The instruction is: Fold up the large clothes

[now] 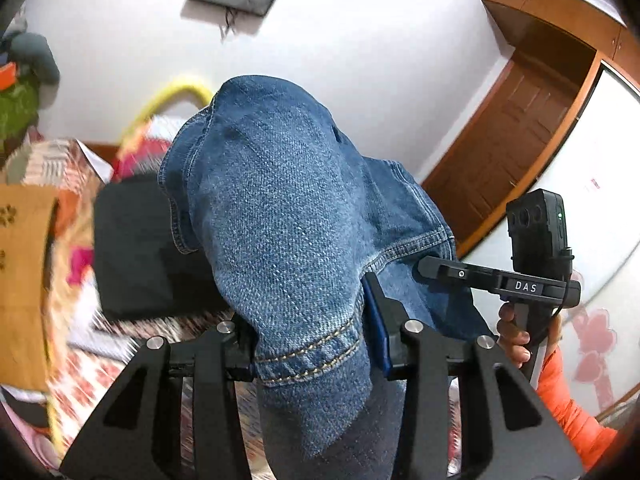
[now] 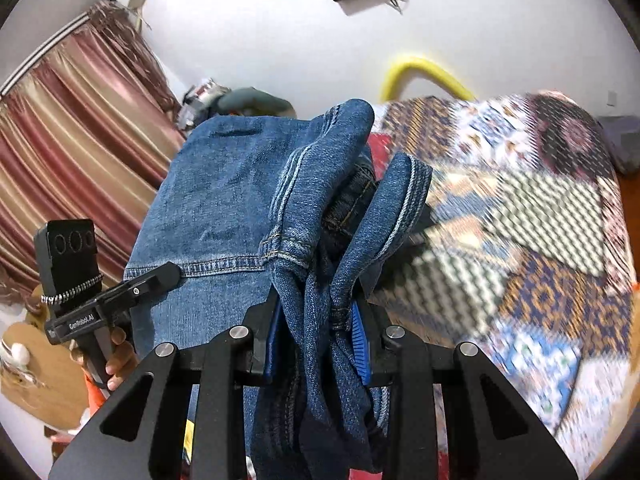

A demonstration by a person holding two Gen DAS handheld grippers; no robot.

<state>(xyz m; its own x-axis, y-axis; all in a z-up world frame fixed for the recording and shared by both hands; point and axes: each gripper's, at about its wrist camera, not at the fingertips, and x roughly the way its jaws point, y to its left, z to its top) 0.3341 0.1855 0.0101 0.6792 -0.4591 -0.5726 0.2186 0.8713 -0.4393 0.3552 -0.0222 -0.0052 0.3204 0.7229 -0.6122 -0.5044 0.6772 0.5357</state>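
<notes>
A pair of blue denim jeans hangs lifted in the air between both grippers. My left gripper is shut on the jeans near a stitched hem, and the cloth drapes over and hides its fingertips. My right gripper is shut on a bunched fold of the jeans. The right gripper also shows in the left wrist view, clamped on the denim edge. The left gripper shows in the right wrist view, touching the denim seam.
A bed with a patterned quilt lies below and to the right. A black bag and piled clothes sit on the bed in the left wrist view. A yellow bar, striped curtains, a wooden door and white wall surround.
</notes>
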